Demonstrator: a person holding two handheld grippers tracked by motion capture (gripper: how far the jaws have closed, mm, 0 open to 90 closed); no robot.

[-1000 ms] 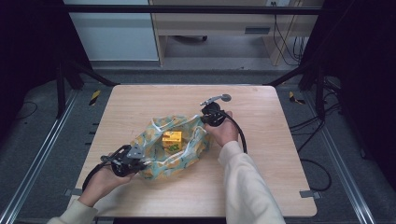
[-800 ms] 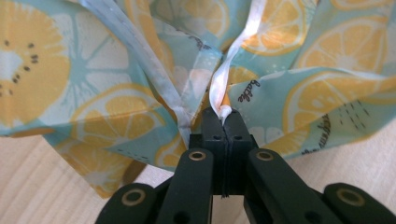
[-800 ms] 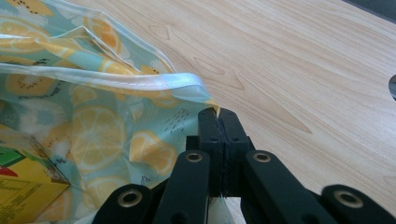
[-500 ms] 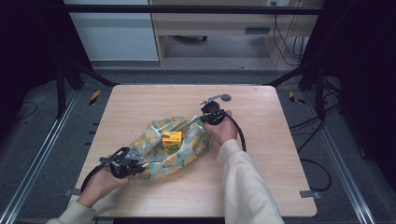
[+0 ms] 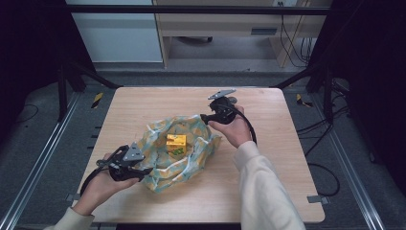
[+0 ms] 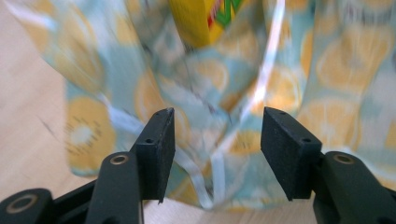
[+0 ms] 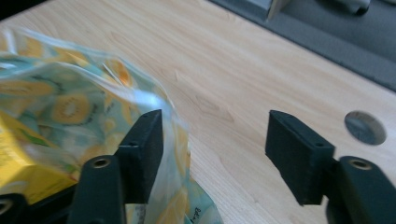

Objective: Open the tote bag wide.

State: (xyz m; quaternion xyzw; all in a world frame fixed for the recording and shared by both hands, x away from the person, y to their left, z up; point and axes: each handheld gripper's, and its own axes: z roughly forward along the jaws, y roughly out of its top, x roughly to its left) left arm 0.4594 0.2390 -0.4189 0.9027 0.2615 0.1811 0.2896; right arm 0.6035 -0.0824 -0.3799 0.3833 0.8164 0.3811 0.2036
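A clear plastic bag [image 5: 191, 160] printed with yellow fruit slices lies crumpled in the middle of the wooden table [image 5: 268, 191]. Inside it sits a yellow box [image 5: 175, 143], also seen as the yellow box [image 6: 205, 18] at the top of the left gripper view. My left gripper [image 5: 145, 170] is at the bag's near-left edge. Its jaws stand open, and the bag [image 6: 224, 93] bunches between and beyond the left gripper [image 6: 217, 149]. My right gripper [image 5: 204, 117] is at the bag's far-right rim, also open. The bag's edge [image 7: 70, 112] lies against the left jaw of the right gripper [image 7: 215, 154].
Bare tabletop [image 7: 243, 84] stretches to the right of the bag and toward the far edge. A round hole [image 7: 365, 127] is set in the table near the right gripper. Black frame posts and cables stand around the table on the floor.
The bag has changed shape: it stood pulled up and narrower half a second ago and now lies slacker and wider. Both hands have stayed nearly in place.
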